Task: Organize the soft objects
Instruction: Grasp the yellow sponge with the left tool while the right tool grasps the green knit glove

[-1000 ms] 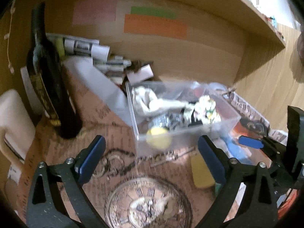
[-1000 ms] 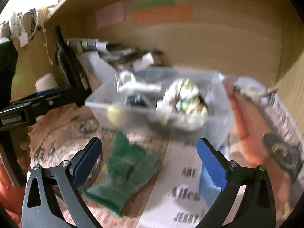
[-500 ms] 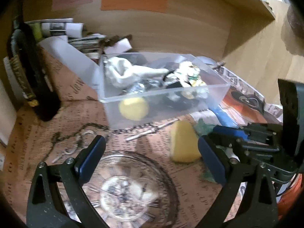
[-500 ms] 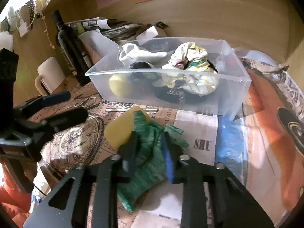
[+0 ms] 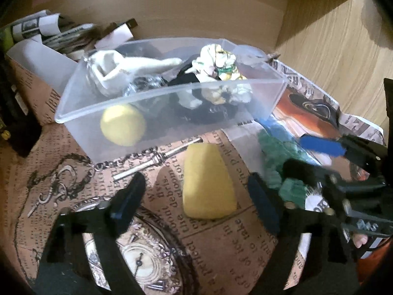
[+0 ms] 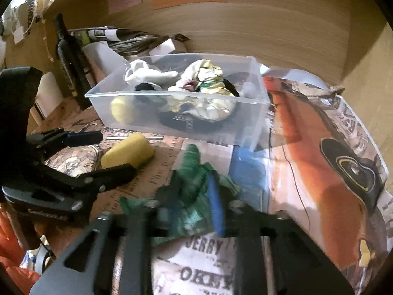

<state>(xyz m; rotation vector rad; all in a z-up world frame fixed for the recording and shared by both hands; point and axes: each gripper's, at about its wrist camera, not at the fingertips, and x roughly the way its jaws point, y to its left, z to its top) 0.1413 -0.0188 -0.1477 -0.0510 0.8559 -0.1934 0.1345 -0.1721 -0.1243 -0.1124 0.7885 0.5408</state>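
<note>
The right gripper [image 6: 194, 196], low in the centre of its own view, had its fingers pinched onto the green glove [image 6: 189, 172], which lay crumpled on the newsprint-covered table [image 6: 307, 147] just in front of the clear plastic bin [image 6: 255, 103]. The left gripper [image 5: 196, 196] had its fingers spread wide to either side of the loose yellow sponge [image 5: 207, 182] in the lower centre of its view, touching nothing. The likeliest trouble, as I judged it, was the glove: only a bunched fold seemed to sit between the fingers, so the limp fabric might slip free on the lift, or a trailing cuff might snag the bin's near rim and tip or drag the light container. The two grippers also sat close together, so a careless sweep toward the bin could knock one against the other or nudge the sponge away. Counting: one bin, one glove, and two yellow sponges, one on the table and a second yellow sponge [image 5: 122, 125] already pressed against the bin's front wall. Inside were also one white sock [image 5: 115, 70] and one patterned cloth bundle [image 5: 218, 64], with dark items beneath that I could not count. One dark bottle [image 6: 70, 56] stood at the upper left.
</note>
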